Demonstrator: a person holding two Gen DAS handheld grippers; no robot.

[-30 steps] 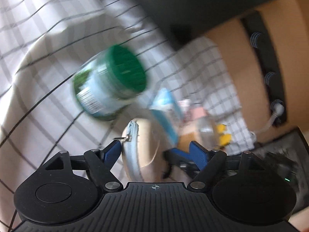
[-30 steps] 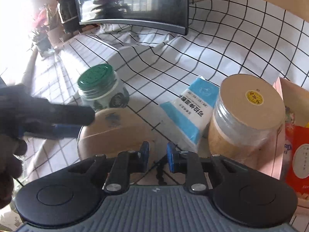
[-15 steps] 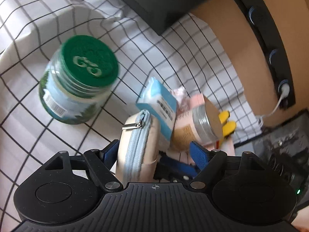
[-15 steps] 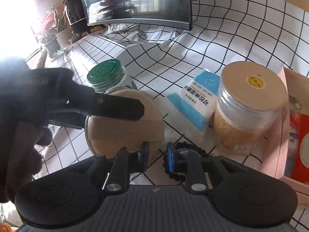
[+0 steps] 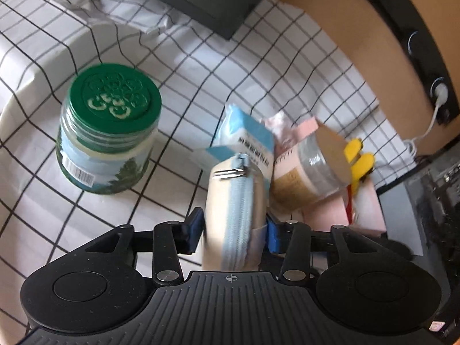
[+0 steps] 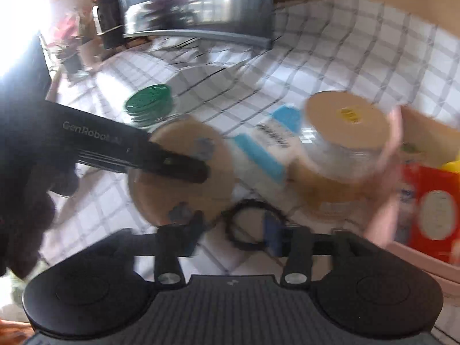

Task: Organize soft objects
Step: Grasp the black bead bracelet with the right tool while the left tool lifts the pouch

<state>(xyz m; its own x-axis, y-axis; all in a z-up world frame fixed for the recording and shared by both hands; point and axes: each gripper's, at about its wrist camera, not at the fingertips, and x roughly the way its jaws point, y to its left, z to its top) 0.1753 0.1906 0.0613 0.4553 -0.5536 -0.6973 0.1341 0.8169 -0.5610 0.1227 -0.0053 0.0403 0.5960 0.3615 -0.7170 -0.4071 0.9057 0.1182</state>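
— Where are you working?
— You're in a home: white black-checked cloth [image 5: 201, 66] over the counter, green-lidded glass jar [image 5: 107, 132], dark monitor [image 6: 198, 5], potted plants [image 6: 169, 5] by a sunlit window.

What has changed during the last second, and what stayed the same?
The left gripper closed on the round beige zip pouch and now holds it on edge. The right gripper opened wider above the black beaded ring. The green-lidded glass jar, blue tissue pack and cork-lidded clear jar stayed put.
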